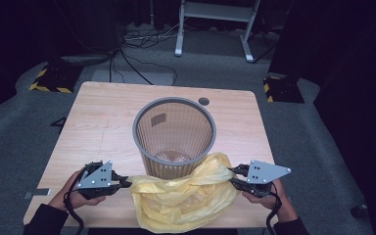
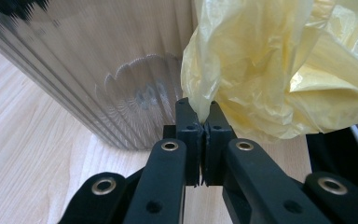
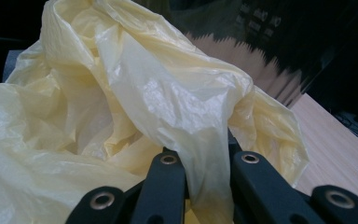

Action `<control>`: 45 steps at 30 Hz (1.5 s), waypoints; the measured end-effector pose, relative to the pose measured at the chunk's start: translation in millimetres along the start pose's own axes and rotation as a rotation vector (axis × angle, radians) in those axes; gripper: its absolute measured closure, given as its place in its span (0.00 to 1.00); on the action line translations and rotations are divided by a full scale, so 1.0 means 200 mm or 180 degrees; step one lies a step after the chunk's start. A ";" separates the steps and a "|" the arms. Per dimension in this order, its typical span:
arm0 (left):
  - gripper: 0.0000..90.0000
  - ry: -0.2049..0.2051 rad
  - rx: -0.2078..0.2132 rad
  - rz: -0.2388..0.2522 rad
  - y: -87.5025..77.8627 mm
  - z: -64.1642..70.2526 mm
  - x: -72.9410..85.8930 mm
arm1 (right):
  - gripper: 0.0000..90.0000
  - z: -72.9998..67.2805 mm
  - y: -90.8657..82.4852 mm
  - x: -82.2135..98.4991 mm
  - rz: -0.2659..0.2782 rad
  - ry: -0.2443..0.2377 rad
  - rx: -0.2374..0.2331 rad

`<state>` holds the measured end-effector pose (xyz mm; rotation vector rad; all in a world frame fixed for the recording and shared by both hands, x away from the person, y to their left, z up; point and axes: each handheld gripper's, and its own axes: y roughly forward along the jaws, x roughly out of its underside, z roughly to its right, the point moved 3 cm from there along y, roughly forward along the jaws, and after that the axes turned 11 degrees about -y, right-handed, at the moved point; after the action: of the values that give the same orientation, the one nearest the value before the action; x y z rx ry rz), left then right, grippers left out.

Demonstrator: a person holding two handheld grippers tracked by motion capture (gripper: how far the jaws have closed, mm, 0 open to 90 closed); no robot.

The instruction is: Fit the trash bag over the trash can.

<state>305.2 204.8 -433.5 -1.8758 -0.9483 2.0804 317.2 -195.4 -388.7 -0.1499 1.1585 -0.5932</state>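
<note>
A crumpled yellow plastic bag [image 1: 183, 196] lies at the table's near edge, in front of a grey ribbed wastebasket [image 1: 174, 134] that stands upright at the table's middle. My left gripper [image 1: 128, 183] is at the bag's left edge, shut on a pinch of the film; in the left gripper view the bag [image 2: 270, 70] rises out of the closed jaws of the gripper [image 2: 201, 122], with the basket wall [image 2: 102, 79] close behind. My right gripper [image 1: 232, 176] holds the bag's right edge. In the right gripper view the film [image 3: 135, 102] runs down between the jaws and covers their tips.
The light wooden table [image 1: 103, 122] has a round cable hole [image 1: 203, 101] at its back right. Beyond the table are a grey carpet, loose cables [image 1: 137, 39] and a white desk frame [image 1: 215, 24]. Bare tabletop lies to the left and right of the basket.
</note>
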 end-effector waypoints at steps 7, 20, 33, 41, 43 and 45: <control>0.98 0.0046 -0.0005 -0.0003 -0.05 -0.01 -0.05 | 0.96 0.02 -0.03 -0.06 -0.0027 -0.0048 -0.0054; 0.98 0.0218 -0.0080 0.0108 -0.15 0.00 -0.17 | 0.96 0.06 -0.08 -0.16 0.0079 -0.0144 0.0021; 0.98 0.0346 -0.0125 0.0313 -0.24 0.03 -0.27 | 0.96 0.08 -0.14 -0.30 0.0219 -0.0290 0.0096; 0.98 0.0433 -0.0211 0.0357 -0.29 0.05 -0.33 | 0.96 0.07 -0.18 -0.38 0.0305 -0.0380 0.0156; 0.98 0.0437 -0.0226 0.0396 -0.30 0.04 -0.34 | 0.96 0.08 -0.19 -0.39 0.0316 -0.0389 0.0173; 0.98 0.0440 -0.0224 0.0442 -0.32 0.04 -0.35 | 0.96 0.08 -0.19 -0.40 0.0338 -0.0409 0.0192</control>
<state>292.5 214.1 -340.2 -2.1468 -0.8933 1.9829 296.9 -189.3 -300.5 -0.0733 1.0167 -0.5165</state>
